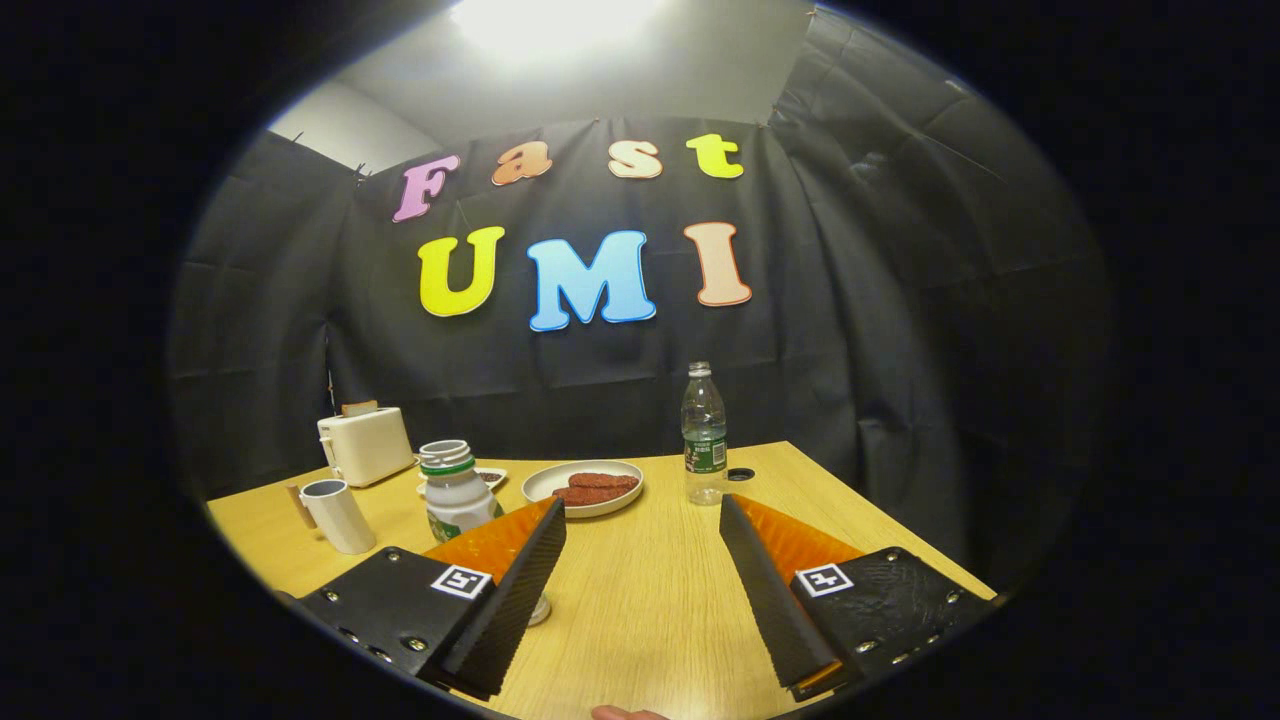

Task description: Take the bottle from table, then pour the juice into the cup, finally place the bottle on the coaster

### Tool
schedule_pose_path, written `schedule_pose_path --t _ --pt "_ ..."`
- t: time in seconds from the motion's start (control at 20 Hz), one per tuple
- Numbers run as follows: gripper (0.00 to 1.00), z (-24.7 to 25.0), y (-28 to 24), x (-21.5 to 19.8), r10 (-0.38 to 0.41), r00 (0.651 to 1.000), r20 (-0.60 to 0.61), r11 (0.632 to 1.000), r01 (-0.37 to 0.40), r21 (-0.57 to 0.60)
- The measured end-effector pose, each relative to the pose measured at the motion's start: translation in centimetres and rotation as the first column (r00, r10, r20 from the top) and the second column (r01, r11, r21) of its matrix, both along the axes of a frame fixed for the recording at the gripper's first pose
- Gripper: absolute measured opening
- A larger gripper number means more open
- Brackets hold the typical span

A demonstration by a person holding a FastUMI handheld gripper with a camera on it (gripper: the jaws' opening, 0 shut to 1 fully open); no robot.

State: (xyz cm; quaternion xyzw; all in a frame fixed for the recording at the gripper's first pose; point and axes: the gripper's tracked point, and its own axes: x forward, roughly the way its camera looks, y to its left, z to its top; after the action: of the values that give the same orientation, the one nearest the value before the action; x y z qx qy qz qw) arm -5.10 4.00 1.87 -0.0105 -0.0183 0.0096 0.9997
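The jaws [642, 515] stand wide apart over the worktop [640, 600], gripping nothing. The bottle [457, 492], white and uncapped, stands just behind the left jaw. The cup [337, 514] stands further left. A plate [583, 487] and a water bottle [704, 432] lie beyond the jaws.

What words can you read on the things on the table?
White bottle, label: too small and blurred to read.
Clear bottle, green label: too small to read.
Square markers on the gripper: patterns, no words; jaws open, holding nothing.
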Motion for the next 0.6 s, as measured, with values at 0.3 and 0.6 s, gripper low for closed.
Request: schedule_pose_path --t 0.3,0.6 --pt "0.95 0.5 4.5 -0.4 0.068 0.998 0.016 0.997 -0.067 -0.049" --pt "0.95 0.5 6.6 -0.7 0.086 0.996 0.025 0.992 -0.083 -0.097"
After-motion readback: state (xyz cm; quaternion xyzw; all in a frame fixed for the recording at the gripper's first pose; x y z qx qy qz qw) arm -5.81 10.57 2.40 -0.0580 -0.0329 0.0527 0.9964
